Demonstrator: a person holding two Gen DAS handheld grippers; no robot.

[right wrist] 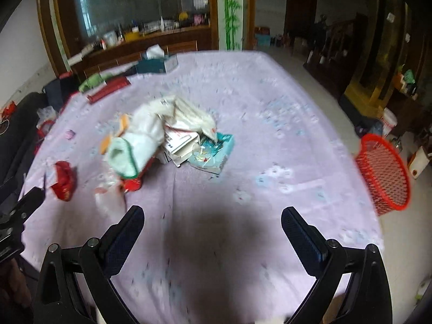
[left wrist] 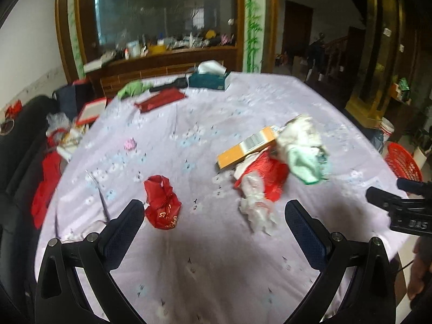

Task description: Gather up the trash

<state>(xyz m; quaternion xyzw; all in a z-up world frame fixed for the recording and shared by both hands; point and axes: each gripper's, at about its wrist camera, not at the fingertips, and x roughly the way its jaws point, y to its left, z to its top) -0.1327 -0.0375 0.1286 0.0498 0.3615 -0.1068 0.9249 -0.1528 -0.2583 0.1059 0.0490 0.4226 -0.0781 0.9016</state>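
Trash lies on a table under a lilac flowered cloth (left wrist: 210,124). A crumpled red bag (left wrist: 161,205) sits just beyond my left gripper's (left wrist: 214,210) left finger. A heap lies further right: an orange box (left wrist: 247,147), a red wrapper (left wrist: 266,174), clear plastic (left wrist: 257,206) and a white-and-green bundle (left wrist: 305,151). My left gripper is open with nothing between its fingers. In the right wrist view the same heap (right wrist: 162,140) with a teal packet (right wrist: 214,154) lies ahead of my open, unloaded right gripper (right wrist: 212,216). A red mesh basket (right wrist: 383,172) stands off the table's right edge.
At the far table edge are a teal tissue box (left wrist: 209,78), a green cloth (left wrist: 131,88) and a dark red flat packet (left wrist: 162,100). A small pink item (left wrist: 130,144) lies mid-left. Dark chairs with clutter (left wrist: 40,145) stand left. The right gripper's body (left wrist: 402,210) shows at right.
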